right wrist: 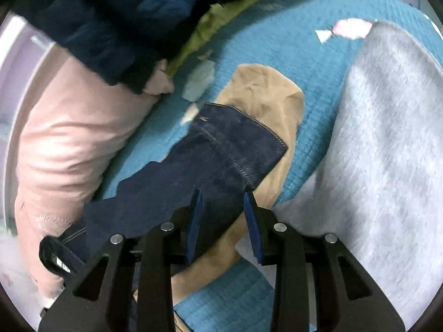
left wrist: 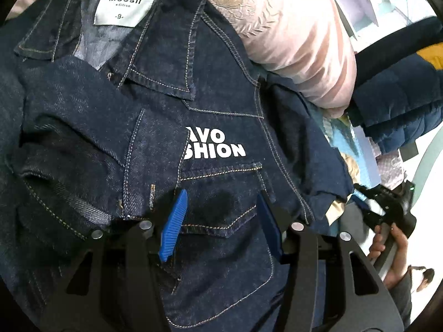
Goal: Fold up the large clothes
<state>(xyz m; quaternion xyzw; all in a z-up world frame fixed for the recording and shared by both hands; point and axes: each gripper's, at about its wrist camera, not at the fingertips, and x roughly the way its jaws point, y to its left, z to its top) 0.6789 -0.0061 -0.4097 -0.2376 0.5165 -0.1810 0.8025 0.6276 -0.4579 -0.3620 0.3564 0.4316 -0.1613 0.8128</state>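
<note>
A dark denim jacket (left wrist: 155,105) with a white neck label and white chest lettering fills the left wrist view, front up, its left sleeve bunched over the chest. My left gripper (left wrist: 221,202) is open just over the chest pocket flap, holding nothing. In the right wrist view the jacket's other sleeve (right wrist: 221,155) stretches out across a tan garment, cuff farthest away. My right gripper (right wrist: 223,196) is open, its blue pads either side of the sleeve near the cuff seam. The right gripper and the hand holding it also show in the left wrist view (left wrist: 387,210).
A pink pillow (right wrist: 69,144) lies left of the sleeve, with a navy quilted jacket (right wrist: 110,19) on it. A tan garment (right wrist: 265,96) lies on the teal bedspread (right wrist: 313,55). A grey fleece blanket (right wrist: 387,138) covers the right side.
</note>
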